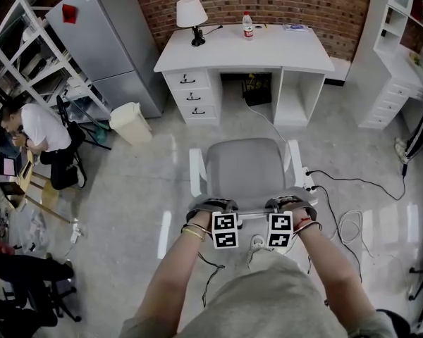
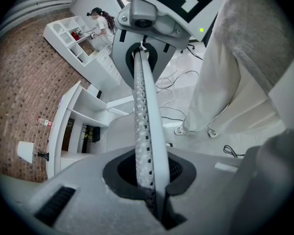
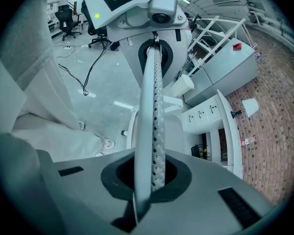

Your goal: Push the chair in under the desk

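My left claw (image 1: pixel 211 205): clamped on back of chair (image 1: pixel 245 167), to push.
My right claw (image 1: pixel 290 203): clamped likewise.
Worktop (image 1: pixel 218 53): well ahead.

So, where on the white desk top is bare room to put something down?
The front strip of the white desk is bare from end to end. The back edge is crowded: white table lamp, clear bottle with red label, thin flat item.

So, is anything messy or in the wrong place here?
The chair stands out in the open, well back from the desk, not tucked under it. Loose cables also trail across the floor to the chair's right. Nothing looks spilled or broken.
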A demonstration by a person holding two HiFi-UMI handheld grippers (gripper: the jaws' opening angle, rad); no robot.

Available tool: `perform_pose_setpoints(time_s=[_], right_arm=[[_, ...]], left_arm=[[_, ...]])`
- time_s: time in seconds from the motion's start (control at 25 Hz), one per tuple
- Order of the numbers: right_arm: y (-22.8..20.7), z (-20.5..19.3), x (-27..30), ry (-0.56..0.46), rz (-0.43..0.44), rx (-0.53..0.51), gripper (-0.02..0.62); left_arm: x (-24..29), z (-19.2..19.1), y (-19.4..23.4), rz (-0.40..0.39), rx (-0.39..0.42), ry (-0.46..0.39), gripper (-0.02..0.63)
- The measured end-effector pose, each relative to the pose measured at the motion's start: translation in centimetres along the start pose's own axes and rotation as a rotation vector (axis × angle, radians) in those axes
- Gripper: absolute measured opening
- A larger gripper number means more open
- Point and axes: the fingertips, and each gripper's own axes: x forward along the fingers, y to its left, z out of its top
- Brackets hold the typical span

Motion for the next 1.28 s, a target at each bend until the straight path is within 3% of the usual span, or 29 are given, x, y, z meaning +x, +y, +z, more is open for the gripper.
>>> perform_pose_setpoints(time_s=[1.28], right_arm=[[-6.9, -2.8, 2.7, -0.028, -0.006, -0.065, 0.009]], left_arm=[[2.7, 0.1, 6.8, 0.017, -0.057, 0.026, 0.034]])
